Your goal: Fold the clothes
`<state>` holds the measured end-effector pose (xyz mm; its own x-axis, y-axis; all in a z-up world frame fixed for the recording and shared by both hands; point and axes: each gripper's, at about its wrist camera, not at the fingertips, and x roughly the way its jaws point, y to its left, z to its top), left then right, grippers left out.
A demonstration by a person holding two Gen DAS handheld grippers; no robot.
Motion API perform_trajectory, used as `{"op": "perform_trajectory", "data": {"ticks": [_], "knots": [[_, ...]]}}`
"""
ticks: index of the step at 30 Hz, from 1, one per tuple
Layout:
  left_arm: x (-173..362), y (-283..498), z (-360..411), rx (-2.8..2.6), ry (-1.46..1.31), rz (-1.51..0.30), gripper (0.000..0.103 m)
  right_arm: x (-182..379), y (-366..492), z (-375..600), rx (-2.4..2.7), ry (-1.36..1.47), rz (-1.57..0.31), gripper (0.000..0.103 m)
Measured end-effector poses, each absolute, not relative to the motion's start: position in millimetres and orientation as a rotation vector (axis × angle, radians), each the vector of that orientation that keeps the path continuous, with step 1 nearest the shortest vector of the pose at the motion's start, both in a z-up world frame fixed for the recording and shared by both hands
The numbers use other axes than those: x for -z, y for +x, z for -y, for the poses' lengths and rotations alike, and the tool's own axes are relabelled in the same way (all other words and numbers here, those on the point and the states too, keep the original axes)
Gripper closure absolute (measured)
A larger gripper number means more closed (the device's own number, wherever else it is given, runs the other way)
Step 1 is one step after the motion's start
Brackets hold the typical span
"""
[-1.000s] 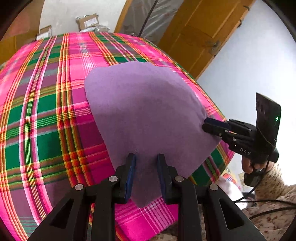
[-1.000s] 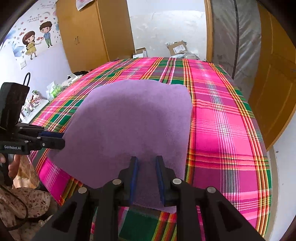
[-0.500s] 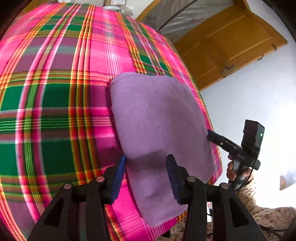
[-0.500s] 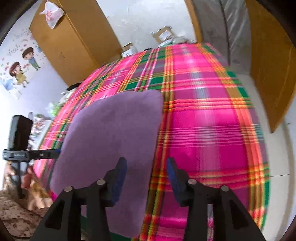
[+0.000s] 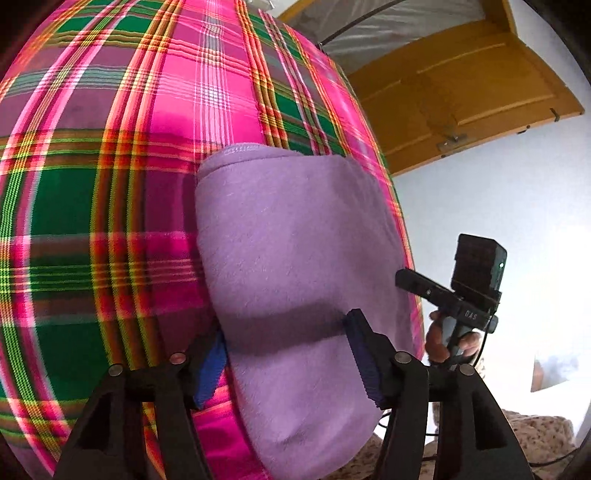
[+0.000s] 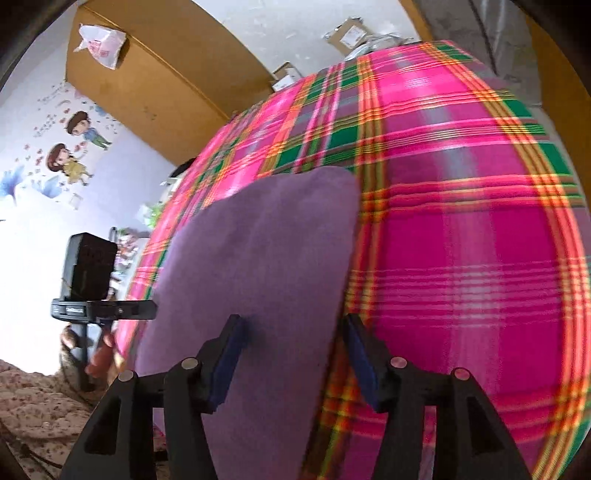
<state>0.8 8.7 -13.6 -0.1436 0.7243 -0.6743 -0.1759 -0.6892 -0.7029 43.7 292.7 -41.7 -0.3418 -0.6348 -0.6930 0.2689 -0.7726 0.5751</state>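
A purple cloth [image 5: 295,258] lies folded on a pink-and-green plaid bedspread [image 5: 92,221], near the bed's near edge. The left gripper [image 5: 286,354] hangs over the cloth's left edge with its jaws opening wide, the blue pads clear of the fabric and gripping nothing. The right gripper [image 6: 293,354] stands likewise over the cloth's right edge, jaws opening, cloth below the gap but not pinched; a hand [image 5: 443,339] holds its grip.

Pink-green plaid bedspread [image 5: 92,221], wooden door [image 5: 461,99], wardrobe [image 6: 155,85], cartoon wall stickers [image 6: 70,147], cardboard boxes [image 6: 347,33]
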Motion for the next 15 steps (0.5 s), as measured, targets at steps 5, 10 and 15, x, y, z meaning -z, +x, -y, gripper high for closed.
{"op": "perform_trajectory", "data": {"ticks": [5, 10, 15], "knots": [[11.6, 8.8, -4.4, -1.907, -1.508, 0.639, 0.039, 41.2, 45.4, -287.6, 2.128, 1.313, 0.477, 0.046], [3.7, 18.8, -14.6, -1.987, -1.501, 0.534, 0.04, 40.4, 45.4, -281.8, 2.174, 1.313, 0.444, 0.054], [0.3, 25.6, -18.4, -2.067, -1.48, 0.413, 0.046, 41.1, 50.5, -278.8, 2.206, 1.297, 0.392, 0.064]]}}
